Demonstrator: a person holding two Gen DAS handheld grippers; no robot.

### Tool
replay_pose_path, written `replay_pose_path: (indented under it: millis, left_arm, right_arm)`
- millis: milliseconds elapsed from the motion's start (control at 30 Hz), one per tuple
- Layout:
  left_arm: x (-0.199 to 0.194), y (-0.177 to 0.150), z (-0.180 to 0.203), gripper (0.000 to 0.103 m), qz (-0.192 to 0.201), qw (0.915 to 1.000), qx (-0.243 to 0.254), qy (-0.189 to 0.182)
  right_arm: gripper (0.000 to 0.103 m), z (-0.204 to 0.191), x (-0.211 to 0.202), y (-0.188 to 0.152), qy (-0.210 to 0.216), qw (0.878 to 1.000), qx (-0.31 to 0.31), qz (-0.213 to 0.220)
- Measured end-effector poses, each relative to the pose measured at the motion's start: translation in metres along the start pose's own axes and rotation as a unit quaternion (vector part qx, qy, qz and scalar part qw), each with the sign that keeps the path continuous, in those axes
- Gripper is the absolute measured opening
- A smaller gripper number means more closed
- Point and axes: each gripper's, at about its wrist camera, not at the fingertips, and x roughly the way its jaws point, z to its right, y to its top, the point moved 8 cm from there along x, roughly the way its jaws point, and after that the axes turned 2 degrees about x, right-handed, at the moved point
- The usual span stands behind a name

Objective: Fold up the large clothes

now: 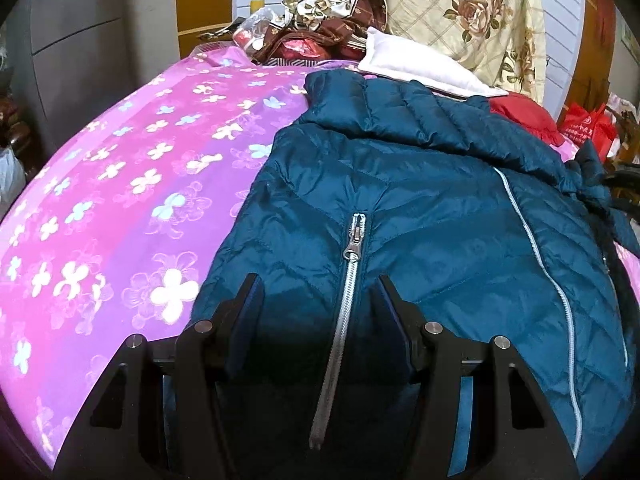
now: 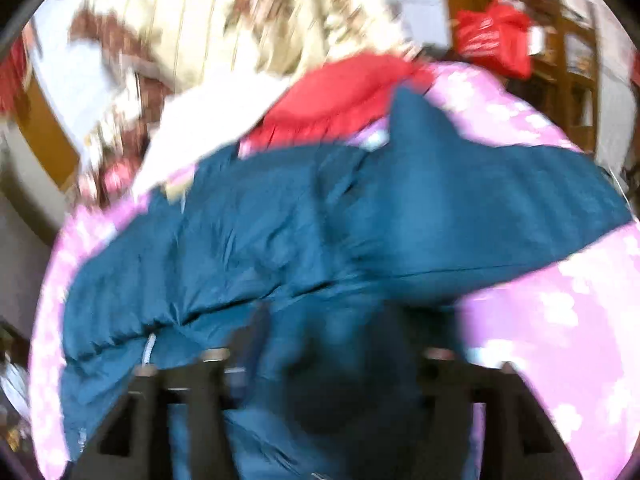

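Jacket, teal quilted, is laid flat on pink floral bedspread; its hem end is nearest the left gripper and its collar farthest ahead, so the long axis runs straight forward from those jaws; silver zipper is seen centred between the 2 fingers, neither pad pressing on fabric, so the left jaws are read as parted and empty. Right gripper is blurred; teal fabric is seen between its spread fingers, contact cannot be told; a sleeve extends ahead and right of it. Right hand is judged nearer that sleeve for the next fold.
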Motion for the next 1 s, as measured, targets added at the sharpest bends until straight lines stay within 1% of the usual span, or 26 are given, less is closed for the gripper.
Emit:
replay_pose_path:
  millis: [33,67,100,133,167,233,267,300,367,467,533,567,633,667,767,800,833,867,900,933,967,1000]
  left_arm:
    - [-0.008,0.001,0.002,0.057,0.002,1.0000,-0.004,-0.005]
    - [-0.016,0.002,0.004,0.057,0.006,0.9999,-0.007,-0.012]
    - [-0.022,0.003,0.006,0.057,0.009,0.9998,-0.007,-0.015]
    - [-0.030,0.005,0.009,0.057,0.012,0.9998,-0.006,-0.017]
    - [-0.039,0.006,0.012,0.057,0.017,0.9996,-0.005,-0.021]
    - [-0.050,0.009,0.018,0.057,0.022,0.9993,-0.006,-0.029]
    - [-0.055,0.010,0.022,0.057,0.024,0.9991,-0.007,-0.035]
    - [-0.058,0.011,0.024,0.057,0.024,0.9990,-0.007,-0.038]
    - [-0.063,0.013,0.028,0.057,0.023,0.9989,-0.010,-0.041]
    - [-0.064,0.015,0.030,0.057,0.019,0.9990,-0.013,-0.038]
    - [-0.063,0.016,0.031,0.057,0.014,0.9991,-0.017,-0.036]
    - [-0.062,0.017,0.031,0.057,0.011,0.9991,-0.019,-0.035]
    - [-0.058,0.018,0.031,0.057,0.005,0.9992,-0.023,-0.032]
    - [-0.056,0.019,0.031,0.057,0.003,0.9992,-0.025,-0.030]
    - [-0.048,0.020,0.028,0.057,-0.006,0.9993,-0.031,-0.021]
    - [-0.046,0.020,0.027,0.057,-0.008,0.9993,-0.032,-0.018]
    - [-0.044,0.020,0.026,0.057,-0.009,0.9993,-0.033,-0.013]
    - [-0.041,0.019,0.024,0.057,-0.010,0.9994,-0.034,-0.006]
    - [-0.040,0.019,0.022,0.057,-0.012,0.9993,-0.035,-0.002]
    - [-0.038,0.019,0.021,0.057,-0.014,0.9992,-0.037,0.000]
    - [-0.036,0.018,0.020,0.057,-0.015,0.9991,-0.040,-0.001]
    - [-0.036,0.018,0.019,0.057,-0.015,0.9990,-0.042,-0.001]
  right_arm:
    - [0.084,0.021,-0.018,0.006,-0.002,1.000,0.018,0.024]
    - [0.085,0.047,-0.034,0.011,-0.006,0.998,0.038,0.048]
    - [0.085,0.069,-0.044,0.015,-0.011,0.997,0.052,0.063]
    - [0.085,0.098,-0.051,0.018,-0.024,0.995,0.072,0.070]
    - [0.085,0.131,-0.054,0.019,-0.038,0.992,0.096,0.067]
    - [0.084,0.187,-0.051,0.020,-0.049,0.987,0.146,0.054]
    - [0.078,0.216,-0.047,0.018,-0.055,0.982,0.174,0.043]
    - [0.077,0.243,-0.043,0.017,-0.052,0.976,0.208,0.039]
    - [0.076,0.281,-0.041,0.018,-0.037,0.963,0.263,0.044]
    - [0.076,0.318,-0.032,0.023,-0.022,0.943,0.327,0.061]
    - [0.076,0.329,-0.022,0.028,-0.015,0.935,0.349,0.064]
    - [0.076,0.333,-0.016,0.032,-0.014,0.933,0.353,0.065]
    - [0.076,0.336,-0.004,0.039,-0.018,0.934,0.351,0.068]
    - [0.076,0.336,-0.001,0.045,-0.027,0.935,0.344,0.077]
    - [0.075,0.337,0.012,0.060,-0.045,0.941,0.326,0.083]
    - [0.071,0.339,0.020,0.066,-0.047,0.942,0.321,0.083]
    - [0.056,0.338,0.025,0.070,-0.046,0.943,0.320,0.080]
    - [0.032,0.340,0.030,0.073,-0.053,0.943,0.320,0.073]
    - [0.017,0.343,0.036,0.074,-0.058,0.943,0.323,0.060]
    - [0.010,0.344,0.040,0.074,-0.050,0.941,0.330,0.049]
    - [0.008,0.347,0.038,0.076,-0.044,0.938,0.341,0.047]
    - [0.008,0.348,0.032,0.079,-0.046,0.938,0.341,0.053]
